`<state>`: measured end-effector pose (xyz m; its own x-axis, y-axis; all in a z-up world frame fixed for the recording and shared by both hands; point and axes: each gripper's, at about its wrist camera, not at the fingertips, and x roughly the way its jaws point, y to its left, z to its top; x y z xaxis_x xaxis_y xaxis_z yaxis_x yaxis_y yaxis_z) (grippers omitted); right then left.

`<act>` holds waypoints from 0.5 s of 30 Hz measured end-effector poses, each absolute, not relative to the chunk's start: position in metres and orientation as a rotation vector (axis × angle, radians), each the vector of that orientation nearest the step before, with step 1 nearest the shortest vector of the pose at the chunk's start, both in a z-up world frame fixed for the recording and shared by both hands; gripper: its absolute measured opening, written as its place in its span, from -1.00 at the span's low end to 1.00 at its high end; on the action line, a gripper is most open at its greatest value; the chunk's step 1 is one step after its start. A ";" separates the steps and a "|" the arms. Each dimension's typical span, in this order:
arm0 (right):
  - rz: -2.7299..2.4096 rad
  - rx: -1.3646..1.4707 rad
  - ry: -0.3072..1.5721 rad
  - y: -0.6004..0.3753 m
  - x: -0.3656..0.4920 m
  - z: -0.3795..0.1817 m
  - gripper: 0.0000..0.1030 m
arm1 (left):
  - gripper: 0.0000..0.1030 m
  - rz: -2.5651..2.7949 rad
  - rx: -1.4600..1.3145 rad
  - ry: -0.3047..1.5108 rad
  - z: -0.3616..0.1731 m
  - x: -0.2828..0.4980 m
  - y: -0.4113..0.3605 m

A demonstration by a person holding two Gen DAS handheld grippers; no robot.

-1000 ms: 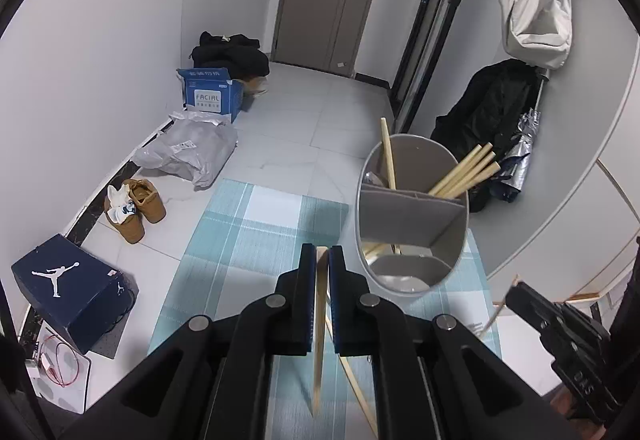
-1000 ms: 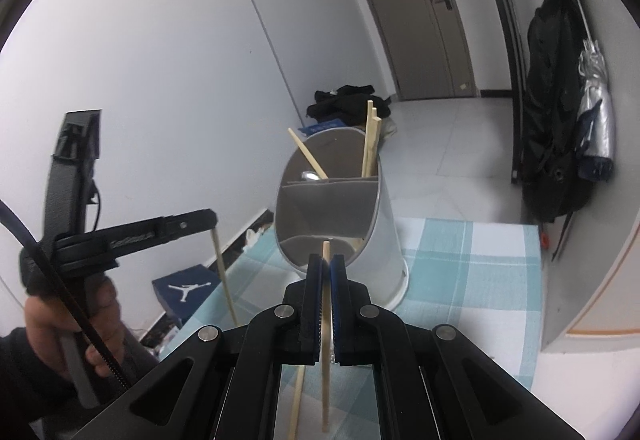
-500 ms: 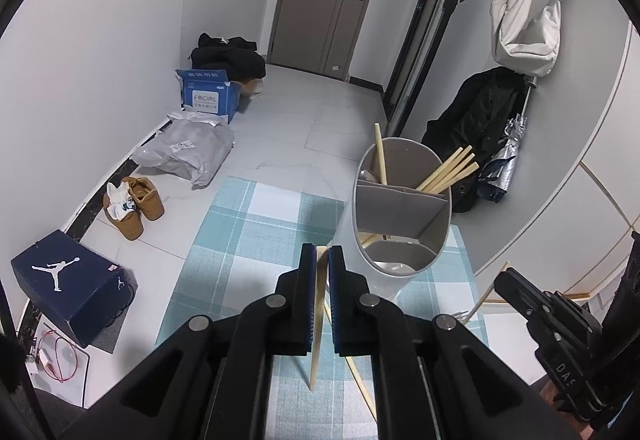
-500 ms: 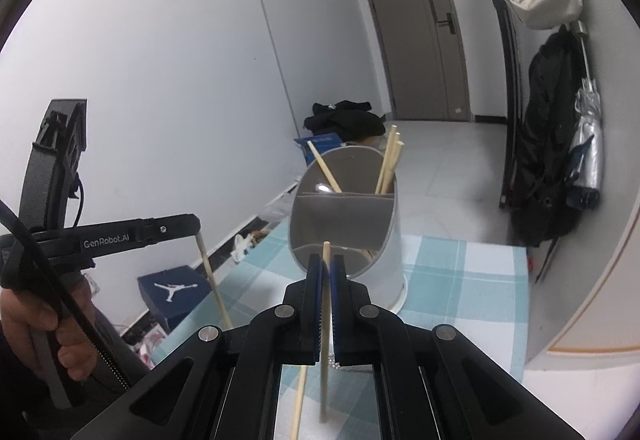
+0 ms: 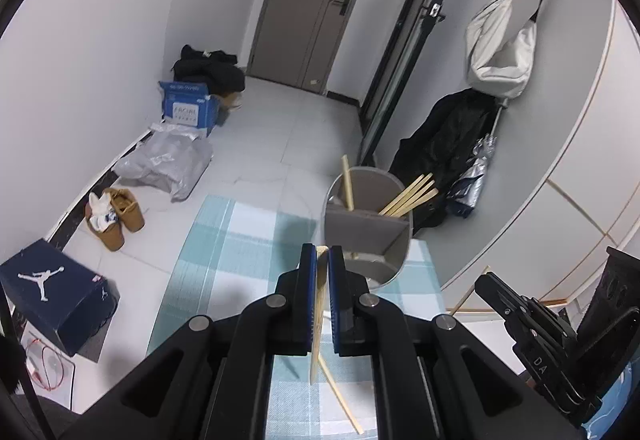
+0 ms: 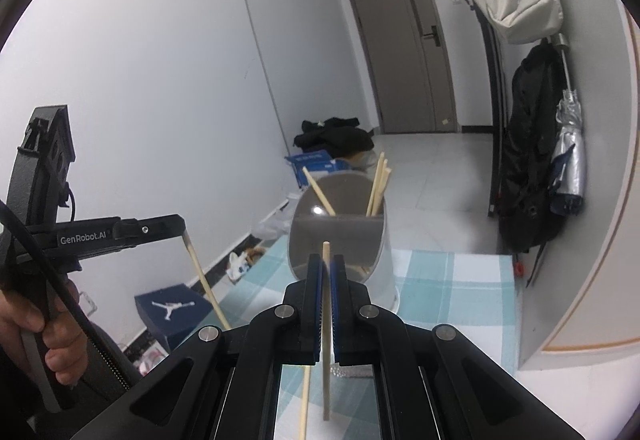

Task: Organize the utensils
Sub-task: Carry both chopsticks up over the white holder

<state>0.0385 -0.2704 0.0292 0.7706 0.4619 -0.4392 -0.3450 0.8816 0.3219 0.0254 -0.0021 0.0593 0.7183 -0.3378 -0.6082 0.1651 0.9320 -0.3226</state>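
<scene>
A grey divided utensil holder (image 5: 366, 228) (image 6: 340, 240) stands on the blue checked cloth (image 5: 240, 252), with several wooden chopsticks (image 5: 412, 196) leaning in its far compartments. My left gripper (image 5: 322, 252) is shut on one chopstick (image 5: 317, 328), held upright above the cloth just in front of the holder. My right gripper (image 6: 327, 260) is shut on another chopstick (image 6: 326, 340), also upright, close to the holder's near side. One more chopstick (image 5: 340, 396) lies on the cloth below. The right wrist view shows the left gripper (image 6: 182, 230) at left with its chopstick (image 6: 204, 280) hanging down.
A person's hand (image 6: 32, 336) grips the left tool. On the floor are a dark shoe box (image 5: 52, 296), brown shoes (image 5: 116, 220), a grey bag (image 5: 168, 160) and a blue carton (image 5: 188, 108). A black coat (image 5: 452, 148) and white bag (image 5: 500, 52) hang on the right wall.
Both grippers have risen and drawn back from the holder with their chopsticks, so the holder looks smaller and lower. The lower ends of the held chopsticks have lifted off the cloth.
</scene>
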 end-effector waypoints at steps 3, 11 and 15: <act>0.434 0.247 0.513 -0.275 0.038 0.039 -0.94 | -0.95 -0.300 -0.262 0.697 0.071 0.027 -0.002; 0.430 0.253 0.455 -0.281 0.048 0.075 -0.94 | -0.95 -0.293 -0.295 0.657 0.093 0.040 0.000; 0.436 0.251 0.428 -0.281 0.058 0.091 -0.94 | -0.95 -0.301 -0.340 0.641 0.105 0.051 0.002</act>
<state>0.0584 -0.2807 0.0915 0.8200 0.4569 -0.3448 -0.3532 0.8779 0.3233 0.0507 0.0025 0.1049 0.7618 -0.3742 -0.5289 0.1673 0.9023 -0.3974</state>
